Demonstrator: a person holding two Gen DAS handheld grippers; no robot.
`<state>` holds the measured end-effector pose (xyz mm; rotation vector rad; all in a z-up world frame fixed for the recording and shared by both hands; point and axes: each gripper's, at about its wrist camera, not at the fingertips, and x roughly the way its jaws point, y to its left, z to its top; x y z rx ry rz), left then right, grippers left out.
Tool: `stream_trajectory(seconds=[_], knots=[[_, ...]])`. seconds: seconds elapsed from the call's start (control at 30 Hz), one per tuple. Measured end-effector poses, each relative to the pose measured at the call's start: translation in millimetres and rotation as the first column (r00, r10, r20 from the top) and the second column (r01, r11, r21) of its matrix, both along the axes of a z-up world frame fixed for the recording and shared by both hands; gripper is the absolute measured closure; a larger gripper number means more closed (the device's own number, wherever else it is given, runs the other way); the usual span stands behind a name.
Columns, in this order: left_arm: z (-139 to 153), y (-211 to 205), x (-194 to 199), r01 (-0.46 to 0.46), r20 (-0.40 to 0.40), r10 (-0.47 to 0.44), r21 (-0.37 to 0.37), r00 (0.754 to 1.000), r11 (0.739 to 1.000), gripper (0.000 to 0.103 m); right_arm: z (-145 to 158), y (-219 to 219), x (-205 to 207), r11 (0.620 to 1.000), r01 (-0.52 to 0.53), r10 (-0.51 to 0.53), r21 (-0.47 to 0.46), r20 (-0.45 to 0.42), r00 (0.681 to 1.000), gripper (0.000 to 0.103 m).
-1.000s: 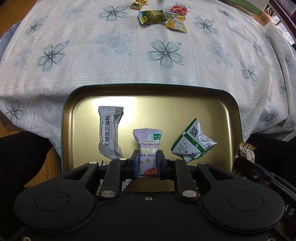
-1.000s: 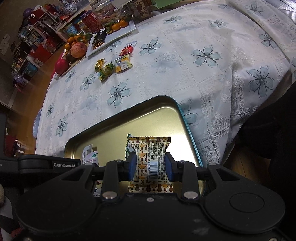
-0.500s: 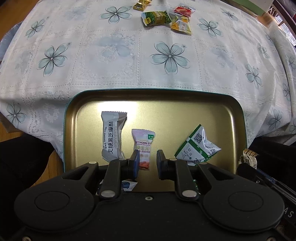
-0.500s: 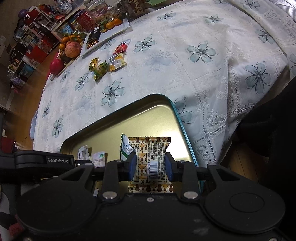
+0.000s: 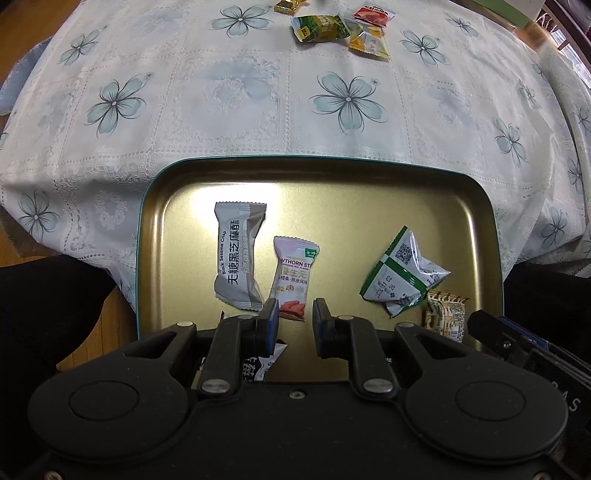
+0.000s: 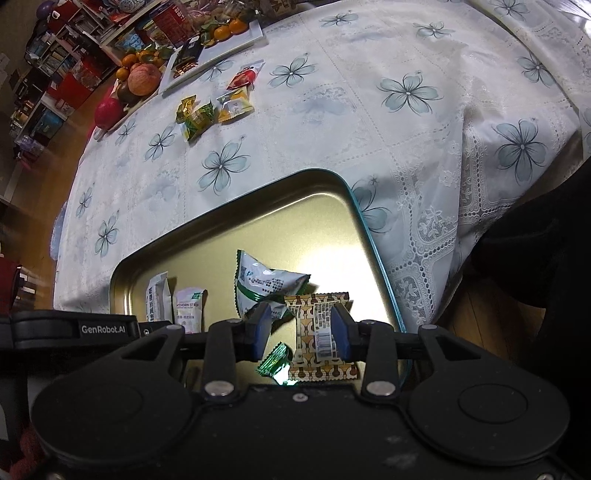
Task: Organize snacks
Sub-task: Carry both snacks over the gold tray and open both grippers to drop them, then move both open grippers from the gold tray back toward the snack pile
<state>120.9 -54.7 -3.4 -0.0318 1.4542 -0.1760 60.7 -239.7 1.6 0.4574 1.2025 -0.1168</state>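
A gold tray lies at the near edge of the flowered tablecloth. In it lie a grey sesame packet, a pale hawthorn packet and a green-and-white packet. My left gripper hangs straight above the hawthorn packet's near end, open by a narrow gap and not pressing it. My right gripper has its jaws opening. A brown patterned packet stands between them, against the right pad and clear of the left one. A small green foil candy lies beside it.
Several loose snacks lie far out on the cloth: a green one, a yellow one and a red one. A fruit platter and a white plate stand at the far edge. Cluttered shelves stand beyond.
The left gripper has let go of the hawthorn packet, which now lies flat in the tray. The right jaws have widened and the brown packet has come off the left pad.
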Motion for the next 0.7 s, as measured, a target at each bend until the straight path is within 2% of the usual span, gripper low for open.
stream_trajectory(seconds=[0.23, 0.7], knots=[[3.5, -1.1, -6.8, 0.018, 0.01, -0.018, 0.0, 1.0, 1.0, 0.077, 3.8, 6.4, -0.8, 1.0, -0.026, 0.026, -0.011, 0.011, 1.0, 0.064], [14.1, 7.9, -17.5, 0.04, 0.031, -0.042, 0.047, 0.999, 0.998, 0.077, 5.9, 24.4, -3.0, 0.995, -0.104, 0.104, 0.002, 0.006, 0.995, 0.064]])
